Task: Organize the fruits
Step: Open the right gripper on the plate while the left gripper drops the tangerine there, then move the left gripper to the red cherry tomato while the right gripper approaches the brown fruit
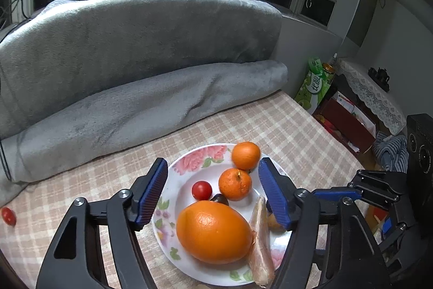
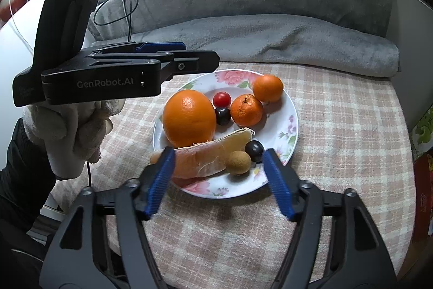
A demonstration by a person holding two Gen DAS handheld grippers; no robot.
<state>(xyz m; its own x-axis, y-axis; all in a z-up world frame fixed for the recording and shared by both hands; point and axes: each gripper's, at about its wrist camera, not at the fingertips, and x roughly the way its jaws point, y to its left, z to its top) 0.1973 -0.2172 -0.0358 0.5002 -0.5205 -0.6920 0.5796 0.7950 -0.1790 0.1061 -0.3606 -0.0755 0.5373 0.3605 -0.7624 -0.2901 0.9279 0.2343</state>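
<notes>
A floral white plate (image 1: pixel 189 161) (image 2: pixel 284 132) holds a large orange (image 1: pixel 213 232) (image 2: pixel 189 118), two mandarins (image 1: pixel 235 184) (image 1: pixel 245 155) (image 2: pixel 246 110) (image 2: pixel 268 88), a cherry tomato (image 1: pixel 202 190) (image 2: pixel 222 99), two dark grapes (image 2: pixel 222 115) (image 2: pixel 254 148), a pomelo segment (image 1: pixel 260 243) (image 2: pixel 211 157) and a longan (image 2: pixel 238 162). My left gripper (image 1: pixel 213 191) is open and empty above the plate. My right gripper (image 2: pixel 217 180) is open and empty over the plate's near edge. A second cherry tomato (image 1: pixel 8 216) lies on the cloth at the far left.
A rolled grey blanket (image 1: pixel 135 104) (image 2: pixel 270 39) lies behind the plate on the checked tablecloth (image 1: pixel 284 126) (image 2: pixel 351 126). Boxes and a green packet (image 1: pixel 314 85) stand right of the table. The left gripper's body (image 2: pixel 108 72) hangs left of the plate.
</notes>
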